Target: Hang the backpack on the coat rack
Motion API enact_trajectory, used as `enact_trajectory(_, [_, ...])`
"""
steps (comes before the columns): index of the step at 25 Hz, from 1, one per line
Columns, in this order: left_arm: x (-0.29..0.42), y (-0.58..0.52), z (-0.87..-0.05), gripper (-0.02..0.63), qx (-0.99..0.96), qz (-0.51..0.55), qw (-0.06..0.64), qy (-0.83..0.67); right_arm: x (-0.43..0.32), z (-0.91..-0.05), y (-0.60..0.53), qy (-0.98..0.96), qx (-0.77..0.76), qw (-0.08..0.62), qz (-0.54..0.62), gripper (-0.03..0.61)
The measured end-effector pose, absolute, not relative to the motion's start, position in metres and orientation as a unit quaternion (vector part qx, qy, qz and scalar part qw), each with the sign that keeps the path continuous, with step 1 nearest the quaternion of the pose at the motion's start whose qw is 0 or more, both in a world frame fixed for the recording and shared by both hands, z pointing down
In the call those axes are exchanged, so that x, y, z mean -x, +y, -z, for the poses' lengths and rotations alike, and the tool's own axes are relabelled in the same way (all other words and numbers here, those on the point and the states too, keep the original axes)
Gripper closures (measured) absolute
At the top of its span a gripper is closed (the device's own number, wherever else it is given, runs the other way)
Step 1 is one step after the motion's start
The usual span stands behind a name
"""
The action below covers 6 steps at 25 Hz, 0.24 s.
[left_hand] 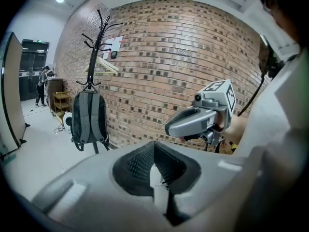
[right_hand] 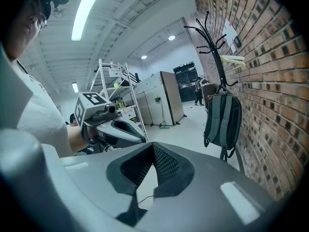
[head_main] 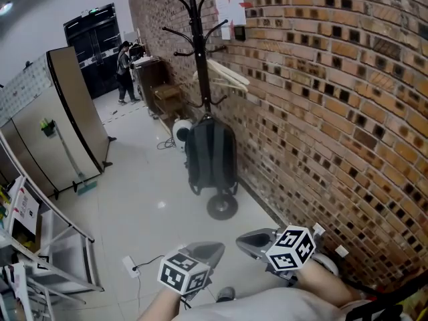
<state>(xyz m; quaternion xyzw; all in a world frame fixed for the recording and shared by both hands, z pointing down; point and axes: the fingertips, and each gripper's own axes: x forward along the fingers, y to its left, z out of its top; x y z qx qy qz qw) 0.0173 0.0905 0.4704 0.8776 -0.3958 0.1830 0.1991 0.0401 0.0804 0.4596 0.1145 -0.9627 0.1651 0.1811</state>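
A dark grey backpack (head_main: 210, 156) hangs by its top from a lower hook of the black coat rack (head_main: 197, 32), which stands against the brick wall. It shows too in the left gripper view as the backpack (left_hand: 89, 117) on the rack (left_hand: 94, 47), and in the right gripper view as the backpack (right_hand: 223, 120). My left gripper (head_main: 208, 251) and right gripper (head_main: 249, 241) sit side by side close to my body, well short of the rack. Both are shut with nothing between the jaws, as with the left gripper (left_hand: 154, 164) and the right gripper (right_hand: 153, 161).
The brick wall (head_main: 334, 112) runs along the right. A metal shelf rack (head_main: 47, 246) stands at the left, with a grey partition (head_main: 60, 119) behind it. A white power strip (head_main: 130, 266) lies on the floor. A person (head_main: 124, 72) stands far back beside a wooden cart (head_main: 164, 95).
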Motion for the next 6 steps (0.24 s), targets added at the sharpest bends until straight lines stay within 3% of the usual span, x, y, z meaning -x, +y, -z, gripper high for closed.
enact_trajectory(6, [-0.024, 0.0986, -0.4751, 0.614, -0.877, -0.185, 0.2, -0.397, -0.0455, -0.4633, 0.0911, -0.963, -0.109, 0.186, -0.165, 0.578])
